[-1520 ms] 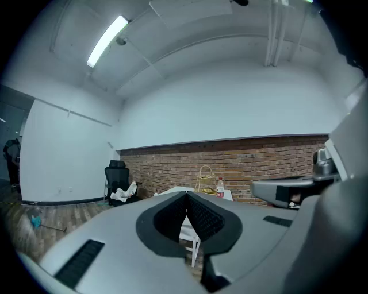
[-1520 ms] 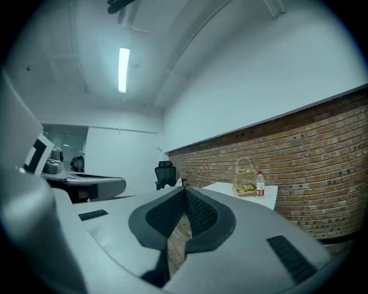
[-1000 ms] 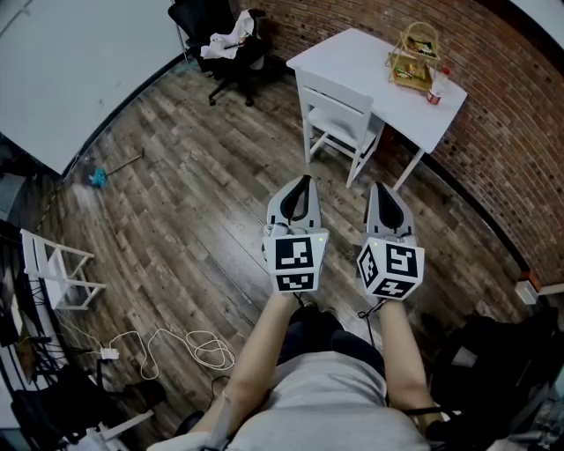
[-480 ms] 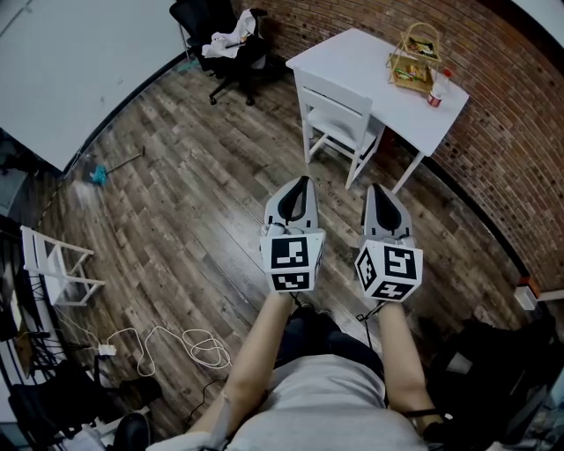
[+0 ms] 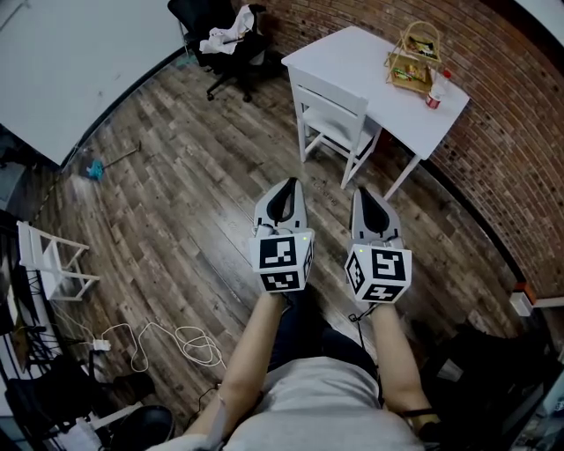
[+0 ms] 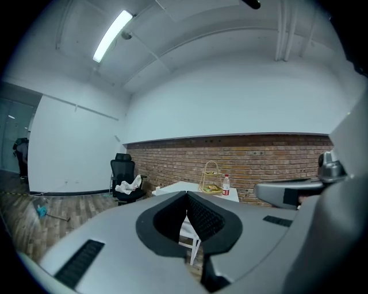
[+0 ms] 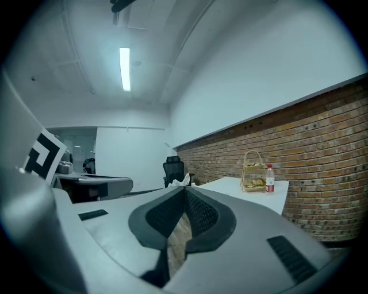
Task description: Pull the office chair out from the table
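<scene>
pushed in at the near side of the white table [image 5: 348, 53], seat under the top, back turned this way: a white chair [image 5: 333, 113], the only chair at that table. not pulled out yet, judging by how close it sits.

parked well apart from the table, up by the white wall, with a cloth [image 5: 226, 37] dropped on the seat: a black office chair [image 5: 196, 16] on wheels. cannot tell for certain which of the two is meant; only the white one has a table to come out from.

at the far end of the tabletop, a wire basket [image 5: 412, 55] with a bottle [image 5: 435, 88] just beside it.

between chair and grippers, bare wood floor [image 5: 176, 185].

held side by side out front, aimed toward the white chair, well short of it and touching nothing: left gripper [image 5: 285, 185] and right gripper [image 5: 362, 194]. pressed together on both, with nothing pinched between.

no part of the pull done. left to do, by the look of it: close the gap, spread the jaws, take hold of the chair back, draw it clear of the table.
</scene>
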